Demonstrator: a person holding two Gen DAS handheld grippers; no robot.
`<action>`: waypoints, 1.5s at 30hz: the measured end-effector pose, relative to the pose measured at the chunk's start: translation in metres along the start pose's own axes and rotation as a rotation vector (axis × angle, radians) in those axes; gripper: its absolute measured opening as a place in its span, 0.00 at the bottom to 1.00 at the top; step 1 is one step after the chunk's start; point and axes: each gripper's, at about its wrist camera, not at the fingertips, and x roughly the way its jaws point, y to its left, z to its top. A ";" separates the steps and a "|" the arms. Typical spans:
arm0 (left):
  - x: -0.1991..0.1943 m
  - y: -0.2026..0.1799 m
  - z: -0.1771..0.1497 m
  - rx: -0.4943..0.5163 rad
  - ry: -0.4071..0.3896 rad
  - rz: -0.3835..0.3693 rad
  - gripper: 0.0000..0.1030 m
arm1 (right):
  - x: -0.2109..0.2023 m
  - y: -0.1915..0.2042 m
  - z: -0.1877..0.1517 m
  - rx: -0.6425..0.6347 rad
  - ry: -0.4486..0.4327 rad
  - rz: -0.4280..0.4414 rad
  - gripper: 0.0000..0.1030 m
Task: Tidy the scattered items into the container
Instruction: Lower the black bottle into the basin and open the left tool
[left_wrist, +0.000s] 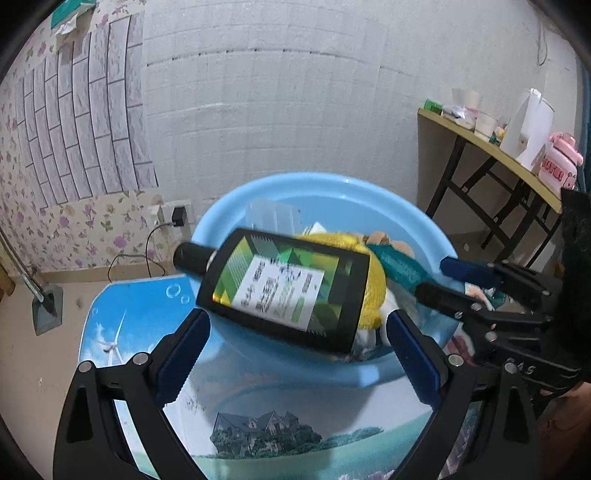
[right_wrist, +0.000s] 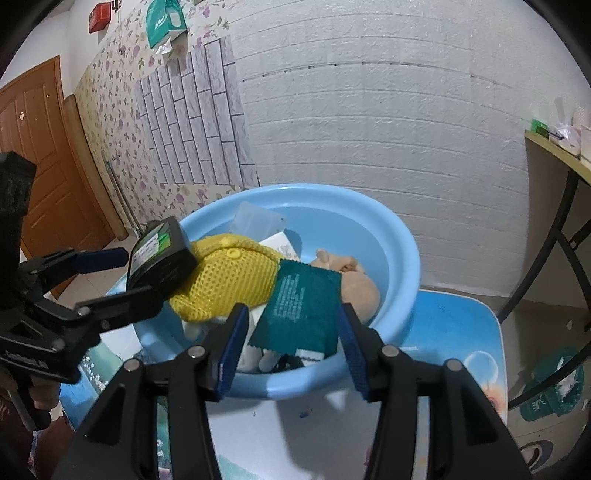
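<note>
A black bottle (left_wrist: 284, 291) with a green and white label lies across the near side of the blue basin (left_wrist: 325, 177), leaning on a yellow mesh item (right_wrist: 229, 273). My left gripper (left_wrist: 295, 317) stands open just behind the bottle, with a gap showing at its right pad (left_wrist: 413, 350). A dark green cloth (right_wrist: 299, 306) rests on a beige plush toy (right_wrist: 358, 288) inside the basin (right_wrist: 406, 236). My right gripper (right_wrist: 291, 314) is open, its blue pads on either side of the cloth without pressing it. A clear plastic tub (right_wrist: 255, 221) sits at the back of the basin.
The basin stands on a low table (right_wrist: 461, 332) with a printed landscape cover. A folding side table (left_wrist: 491, 147) with cups and a pink item stands at the right wall. A green bin (right_wrist: 554, 387) sits on the floor to the right.
</note>
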 end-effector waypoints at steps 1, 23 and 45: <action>0.000 0.000 -0.002 -0.001 0.005 0.001 0.94 | -0.001 0.002 0.000 -0.002 0.001 -0.004 0.48; -0.030 -0.003 -0.031 -0.007 -0.019 0.317 0.94 | -0.038 0.013 -0.006 0.020 0.013 -0.047 0.55; -0.058 0.023 -0.054 -0.083 -0.057 0.194 0.98 | -0.050 0.034 -0.015 -0.007 -0.006 -0.005 0.64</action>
